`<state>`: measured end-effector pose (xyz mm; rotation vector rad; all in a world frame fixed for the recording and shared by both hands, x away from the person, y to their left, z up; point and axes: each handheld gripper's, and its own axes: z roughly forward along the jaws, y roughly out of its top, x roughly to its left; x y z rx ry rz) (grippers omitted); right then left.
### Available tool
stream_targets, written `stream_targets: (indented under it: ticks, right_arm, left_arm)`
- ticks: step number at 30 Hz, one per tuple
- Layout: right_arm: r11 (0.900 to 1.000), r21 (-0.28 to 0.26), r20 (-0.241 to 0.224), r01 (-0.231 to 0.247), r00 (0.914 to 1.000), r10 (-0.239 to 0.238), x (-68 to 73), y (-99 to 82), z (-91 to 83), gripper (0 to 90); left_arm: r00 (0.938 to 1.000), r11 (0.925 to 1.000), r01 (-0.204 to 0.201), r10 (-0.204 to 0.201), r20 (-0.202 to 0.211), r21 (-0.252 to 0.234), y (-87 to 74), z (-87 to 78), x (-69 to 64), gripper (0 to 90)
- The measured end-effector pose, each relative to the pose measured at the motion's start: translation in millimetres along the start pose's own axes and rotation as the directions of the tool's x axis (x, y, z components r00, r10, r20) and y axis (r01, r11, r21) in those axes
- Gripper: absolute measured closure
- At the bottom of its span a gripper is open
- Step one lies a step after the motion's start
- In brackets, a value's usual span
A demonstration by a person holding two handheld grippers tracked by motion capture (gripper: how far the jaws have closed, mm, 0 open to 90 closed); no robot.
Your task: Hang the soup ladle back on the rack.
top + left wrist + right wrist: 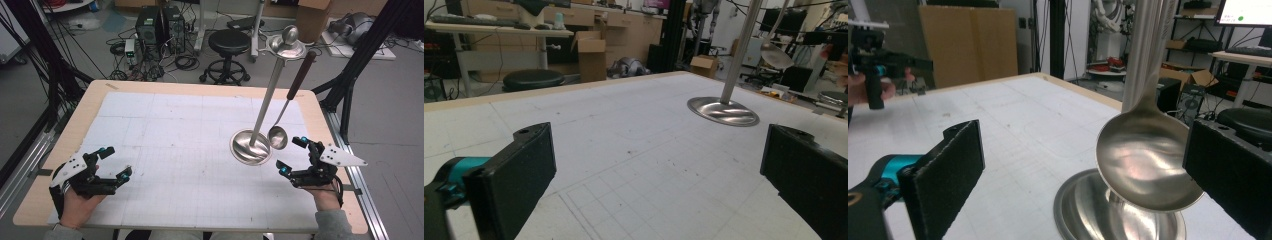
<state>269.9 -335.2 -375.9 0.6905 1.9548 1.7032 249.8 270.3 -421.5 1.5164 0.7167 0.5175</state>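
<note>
White gridded tabletop point(165, 145) carries a steel stand point(251, 147); the ladle point(278, 137) hangs from its top, just right of its base. Right claw point(292, 156), jaws apart, waits beside the bowl; left claw point(112, 162) idles open, far left. Nothing grasped yet

A grey floor point(385, 95) is strewn with cables beyond the wooden table point(95, 97); a black stool point(228, 42) is set beside computer towers point(159, 22); cardboard boxes point(591, 52) are stacked behind.

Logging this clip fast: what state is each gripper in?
Left gripper: open, holding nothing, jaws wide above the table.
Right gripper: open, holding nothing, beside the ladle hanging on its stand.
</note>
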Motion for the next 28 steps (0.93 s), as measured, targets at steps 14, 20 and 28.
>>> stream_targets:
  ticks: [14, 20, 28]
  right_arm:
    - [0.9949, -0.047, -0.018, -0.09, 0.9959, 0.089, 6.8, -20.8, -4.9, 1.9]
    - [0.9938, -0.022, 0.003, -0.109, 0.9941, 0.109, 5.6, -31.2, -13.2, 1.9]
    - [0.9942, -0.005, -0.008, -0.107, 0.9942, 0.107, 3.8, -35.3, -15.4, 1.9]
  left_arm:
    - [0.9992, 0.9982, -0.04, 0.04, -0.003, 0.045, -2.2, 5.0, -3.7, 1.8]
    - [0.9993, 0.9982, -0.037, 0.037, 0.0, 0.048, -2.3, 5.7, -4.0, 1.8]
    - [0.9997, 0.9982, -0.022, 0.022, -0.007, 0.055, -3.0, 7.5, -2.6, 1.8]
